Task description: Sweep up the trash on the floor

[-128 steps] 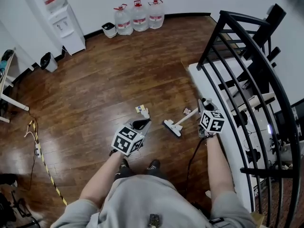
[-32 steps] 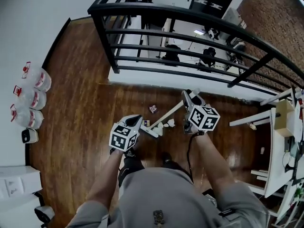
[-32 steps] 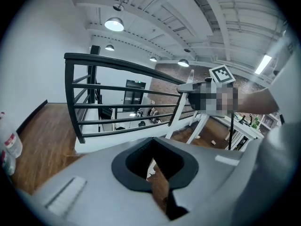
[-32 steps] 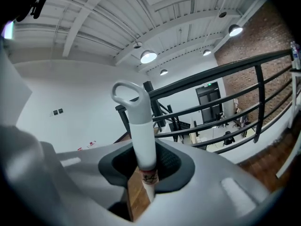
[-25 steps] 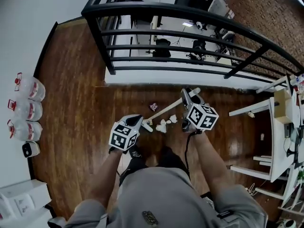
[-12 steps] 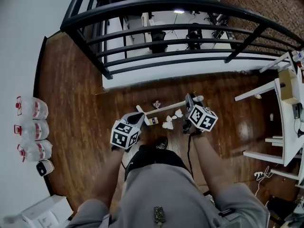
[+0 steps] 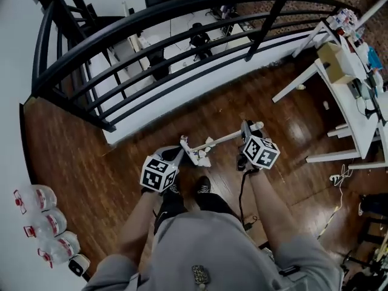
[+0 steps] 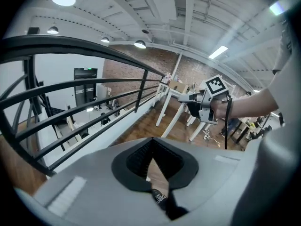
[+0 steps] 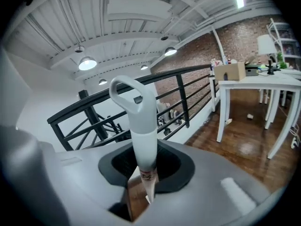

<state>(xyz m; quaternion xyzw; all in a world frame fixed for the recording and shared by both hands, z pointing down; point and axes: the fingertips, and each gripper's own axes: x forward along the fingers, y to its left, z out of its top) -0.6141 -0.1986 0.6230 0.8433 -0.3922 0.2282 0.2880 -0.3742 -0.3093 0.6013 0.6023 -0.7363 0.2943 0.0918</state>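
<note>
Right hand-held gripper [image 9: 142, 175] is closed narrowly on the white brush handle [image 9: 139, 126]. Left hand-held gripper [image 8: 157, 185] is pinched on a thin black dustpan handle [image 8: 161, 200].

Trash [image 7: 204, 160], pale scraps, lies on the wood floor [image 7: 136, 141] against the brush head [image 7: 191, 151], just beside the dustpan [image 7: 172, 156].

Risk: too hard a stroke flicks scraps past the pan toward the railing [image 7: 151, 56], and a raised pan lip lets them slide underneath.
</note>
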